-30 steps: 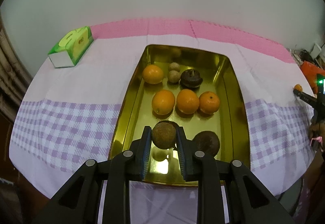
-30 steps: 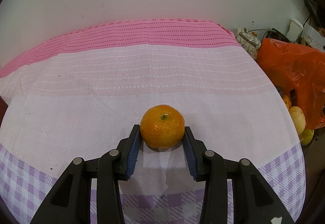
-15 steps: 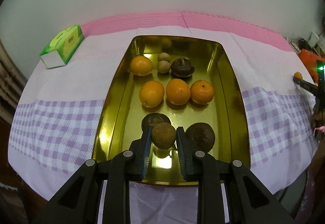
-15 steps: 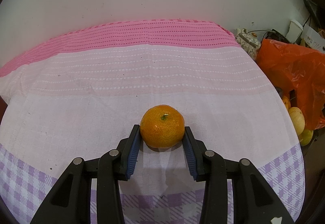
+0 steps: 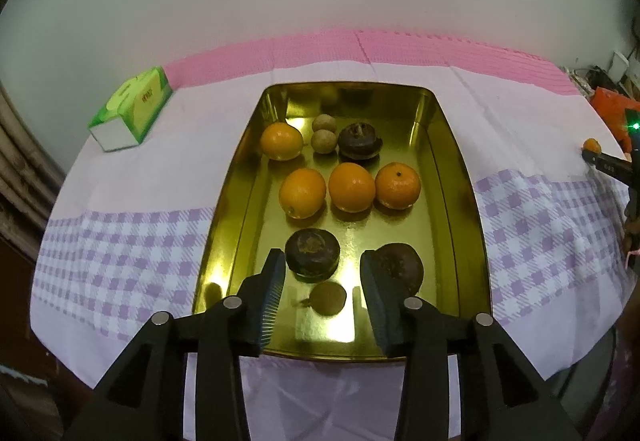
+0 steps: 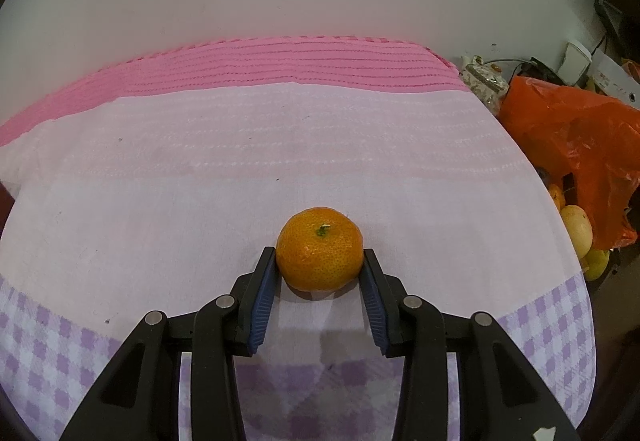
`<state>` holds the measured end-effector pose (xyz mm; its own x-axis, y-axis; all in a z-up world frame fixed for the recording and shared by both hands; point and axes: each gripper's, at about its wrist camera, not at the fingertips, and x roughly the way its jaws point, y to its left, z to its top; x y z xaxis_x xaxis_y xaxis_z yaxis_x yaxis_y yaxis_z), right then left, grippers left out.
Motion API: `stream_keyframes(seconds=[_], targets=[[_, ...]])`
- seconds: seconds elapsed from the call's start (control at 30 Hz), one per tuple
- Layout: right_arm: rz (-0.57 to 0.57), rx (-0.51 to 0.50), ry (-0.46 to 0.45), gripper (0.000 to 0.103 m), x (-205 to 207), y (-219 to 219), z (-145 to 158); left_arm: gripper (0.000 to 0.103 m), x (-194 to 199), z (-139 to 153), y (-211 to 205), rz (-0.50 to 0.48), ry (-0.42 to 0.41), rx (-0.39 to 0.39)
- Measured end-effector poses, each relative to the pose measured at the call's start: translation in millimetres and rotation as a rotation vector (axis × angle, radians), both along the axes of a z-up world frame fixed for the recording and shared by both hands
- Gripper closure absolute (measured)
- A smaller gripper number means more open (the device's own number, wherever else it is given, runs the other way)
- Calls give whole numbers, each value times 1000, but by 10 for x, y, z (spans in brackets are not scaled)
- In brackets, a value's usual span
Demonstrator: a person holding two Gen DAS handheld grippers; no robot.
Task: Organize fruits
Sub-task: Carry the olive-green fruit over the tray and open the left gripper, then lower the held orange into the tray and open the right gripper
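My left gripper (image 5: 322, 281) is opening over the shiny gold metal tray (image 5: 460, 177); the small brown round fruit (image 5: 328, 298) lies released there among oranges (dark fruits too). My right gripper (image 6: 319, 281) clamps the orange tangerine (image 6: 320, 249) on the pink-and-checked cloth-covered counter (image 6: 200, 181).
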<state>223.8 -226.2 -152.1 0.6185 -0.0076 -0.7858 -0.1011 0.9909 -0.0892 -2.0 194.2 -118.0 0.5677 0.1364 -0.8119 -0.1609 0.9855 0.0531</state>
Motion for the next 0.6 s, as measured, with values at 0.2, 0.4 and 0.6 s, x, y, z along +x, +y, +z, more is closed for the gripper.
stream_keyframes(seconds=[0.2,0.4,0.6], targets=[[27,39,13,66,-119,121,-2,58,-21,46,-22,-5,-16,36],[81,87,13,66,-246,342,38,44,-39,88,-39,-1,-37,89],[169,136,-6,66,-408,674,185,38,-59,140,-32,-2,-60,106]])
